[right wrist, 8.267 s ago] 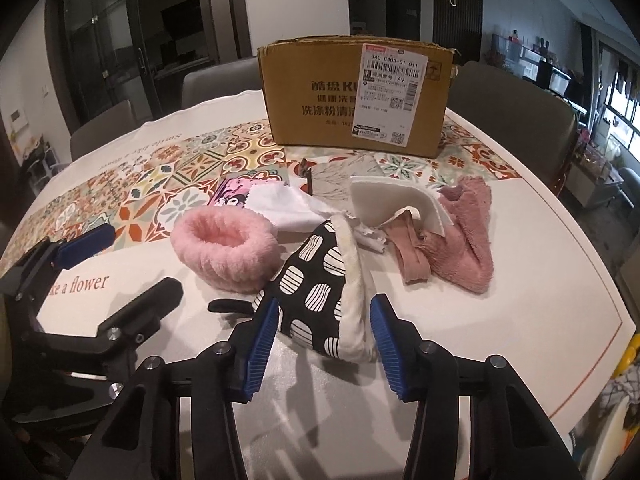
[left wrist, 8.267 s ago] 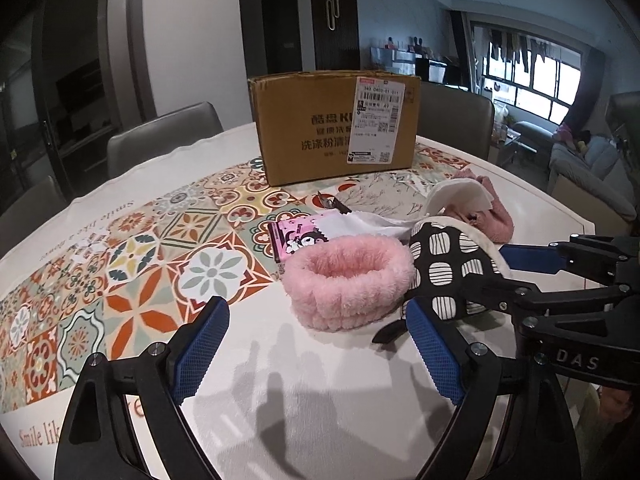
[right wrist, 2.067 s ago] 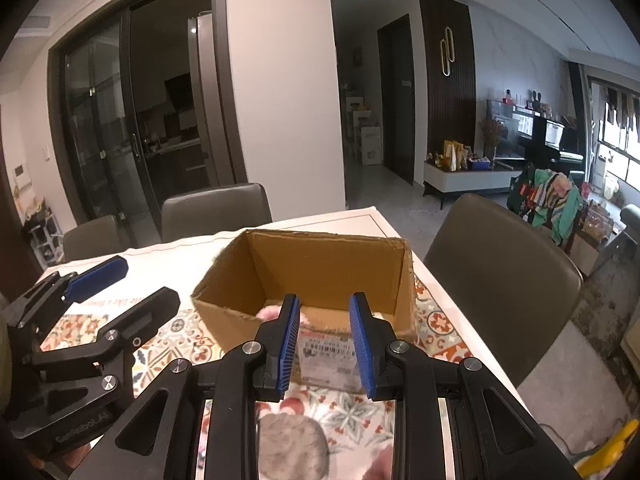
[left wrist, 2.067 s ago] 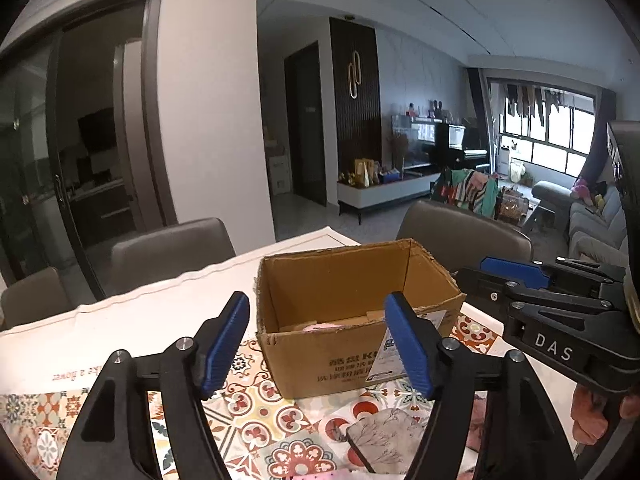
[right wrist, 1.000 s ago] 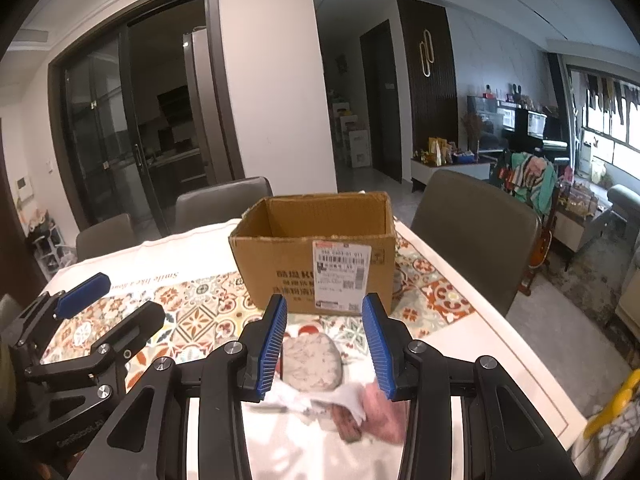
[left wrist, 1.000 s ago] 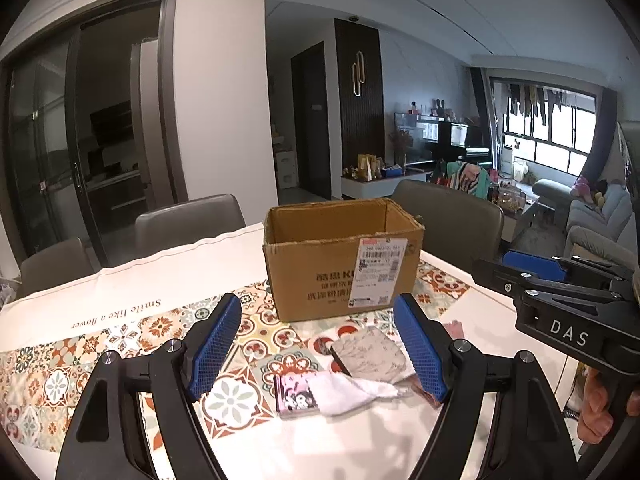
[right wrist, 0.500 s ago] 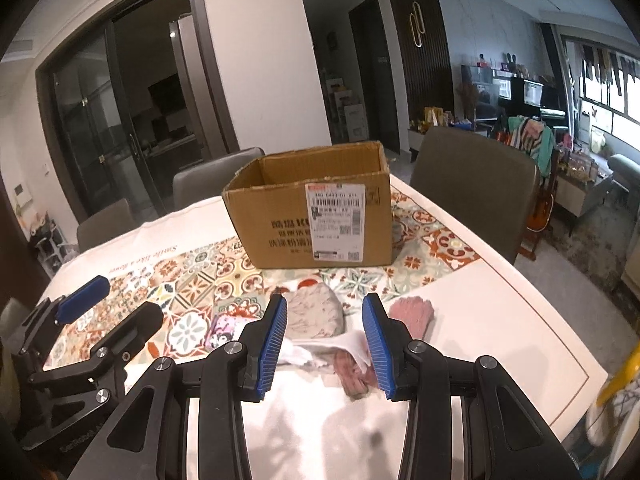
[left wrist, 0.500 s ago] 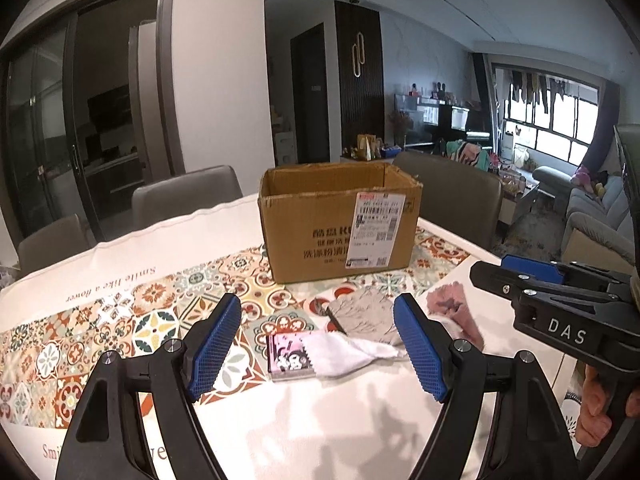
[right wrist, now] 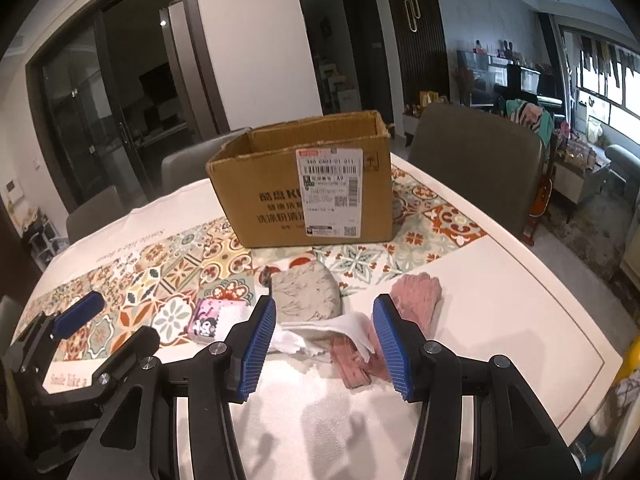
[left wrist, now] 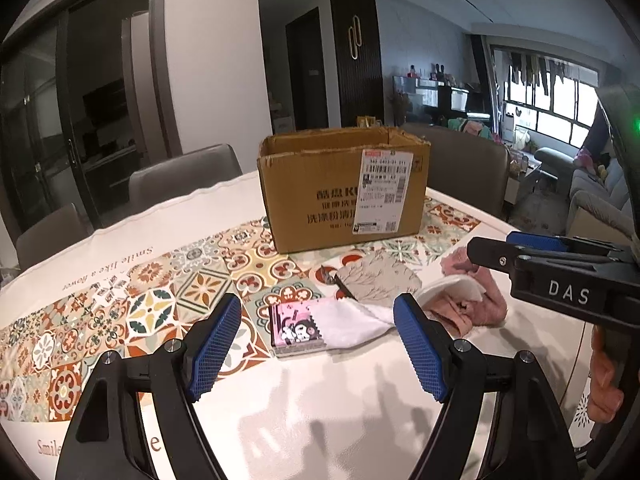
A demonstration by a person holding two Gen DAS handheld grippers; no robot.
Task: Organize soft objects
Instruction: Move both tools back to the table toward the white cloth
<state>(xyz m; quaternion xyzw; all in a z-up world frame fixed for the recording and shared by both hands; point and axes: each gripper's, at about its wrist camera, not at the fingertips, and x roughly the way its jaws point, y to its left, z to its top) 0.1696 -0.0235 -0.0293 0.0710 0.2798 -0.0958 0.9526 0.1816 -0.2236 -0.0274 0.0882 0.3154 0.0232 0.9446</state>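
Note:
An open cardboard box (left wrist: 344, 188) (right wrist: 308, 196) stands on the patterned table runner. In front of it lie a grey marbled pad (left wrist: 376, 280) (right wrist: 306, 294), a white cloth (left wrist: 352, 320) (right wrist: 340, 330), a pink fuzzy cloth (left wrist: 476, 304) (right wrist: 416, 300) and a pink cartoon packet (left wrist: 294, 328) (right wrist: 210, 320). My left gripper (left wrist: 316, 348) hangs open above the packet and white cloth, nothing in it. My right gripper (right wrist: 324, 344) is over the white and pink cloths, its jaws opening and empty. Each gripper shows at the edge of the other's view.
Grey dining chairs (right wrist: 476, 160) (left wrist: 184, 176) stand around the white table (right wrist: 500, 280). The near part of the table is bare white cloth (left wrist: 320, 420). A hand (left wrist: 604, 376) holds the right gripper's handle. A living room with a sofa lies beyond on the right.
Both grippers have come down from above the box toward the table, so the soft items now lie just ahead of the fingertips. The right jaws stand wider than before.

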